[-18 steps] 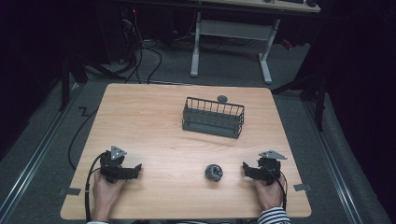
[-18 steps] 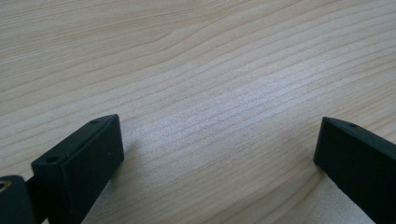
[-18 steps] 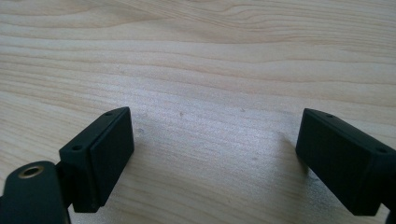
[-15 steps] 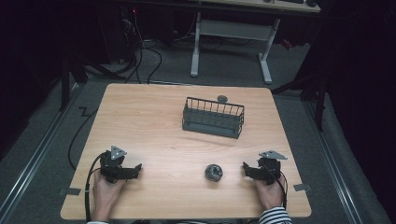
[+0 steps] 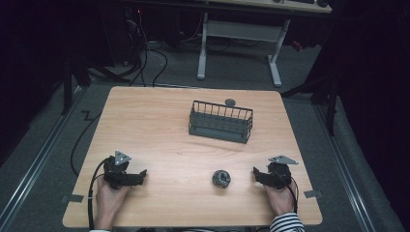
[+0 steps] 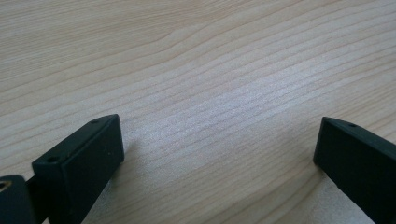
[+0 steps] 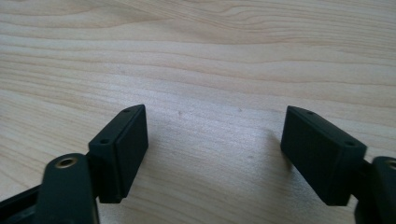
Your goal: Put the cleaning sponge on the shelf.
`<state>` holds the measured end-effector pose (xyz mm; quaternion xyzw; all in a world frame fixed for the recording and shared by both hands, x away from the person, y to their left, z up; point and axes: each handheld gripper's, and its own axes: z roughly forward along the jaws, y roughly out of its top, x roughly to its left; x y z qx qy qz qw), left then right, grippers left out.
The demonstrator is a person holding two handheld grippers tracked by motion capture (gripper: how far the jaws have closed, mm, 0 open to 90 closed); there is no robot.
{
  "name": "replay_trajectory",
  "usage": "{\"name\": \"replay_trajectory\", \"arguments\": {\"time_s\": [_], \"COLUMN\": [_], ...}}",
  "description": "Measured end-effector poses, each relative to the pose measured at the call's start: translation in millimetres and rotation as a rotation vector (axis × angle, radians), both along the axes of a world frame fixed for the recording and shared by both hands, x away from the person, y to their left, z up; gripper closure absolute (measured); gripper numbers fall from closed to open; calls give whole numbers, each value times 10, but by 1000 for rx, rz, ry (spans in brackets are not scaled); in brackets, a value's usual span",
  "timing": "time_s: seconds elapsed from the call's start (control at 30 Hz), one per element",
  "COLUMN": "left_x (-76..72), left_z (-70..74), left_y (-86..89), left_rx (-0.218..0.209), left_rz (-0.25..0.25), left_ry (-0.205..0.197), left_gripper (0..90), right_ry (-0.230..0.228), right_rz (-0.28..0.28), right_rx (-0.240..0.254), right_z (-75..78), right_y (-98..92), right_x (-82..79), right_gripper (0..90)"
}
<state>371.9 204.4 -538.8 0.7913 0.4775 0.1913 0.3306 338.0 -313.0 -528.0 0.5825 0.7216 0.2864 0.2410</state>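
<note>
Pale wood with a fine grain makes up the tabletop [image 5: 159,125], the largest thing in the high view, standing on a grey carpeted floor [image 5: 43,145] in a dim room. Beyond its far edge stands a white-legged desk frame [image 5: 239,53], with dark cables [image 5: 150,58] trailing over the floor to the left of it. On the far half of the tabletop, a little right of centre, sits a dark wire basket [image 5: 221,122], upright and oblong, and a small dark round disc [image 5: 230,102] lies just behind it near the far edge. At the near edge a person's two hands rest on the wood, well apart, each holding a black claw that points inward. The left claw [image 5: 140,175] sits at the near left; the left gripper view shows its two black jaws standing wide apart over bare wood, with nothing between them. The right claw [image 5: 256,174] sits at the near right, above a striped sleeve [image 5: 286,223]; the right gripper view shows its jaws spread as well, with bare wood in the gap and nothing held. Smallest of all, a small dark round object [image 5: 221,178], its detail too fine to make out, lies on the tabletop between the two claws, near the right claw's tips but clear of them.
</note>
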Motion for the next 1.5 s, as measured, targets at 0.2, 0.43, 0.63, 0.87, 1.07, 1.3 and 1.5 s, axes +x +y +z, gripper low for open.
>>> {"name": "replay_trajectory", "arguments": {"time_s": [0.2,0.43,0.63,0.87,1.07,1.3,1.5], "left_x": [2,44,123,287,489,777,971], "left_z": [40,66,160,371,524,713,808], "left_y": [17,1,-59,-163,-298,-606,-847], "left_rx": [-8,-59,-90,-150,-189,-200,-210], "left_rz": [-22,-32,-61,-106,-142,-189,-212], "left_ry": [7,17,13,2,10,7,9], "left_gripper": [130,180,217,257,266,292,321], "right_ry": [-19,-40,-47,-97,-103,-146,-152], "right_rz": [8,26,44,83,105,115,105], "right_rx": [5,35,45,101,176,193,209], "right_z": [2,45,130,292,478,714,807], "right_y": [-11,0,17,51,66,91,95], "right_x": [-11,-29,-14,39,156,352,530], "right_gripper": [347,380,421,516,548,576,584]}}
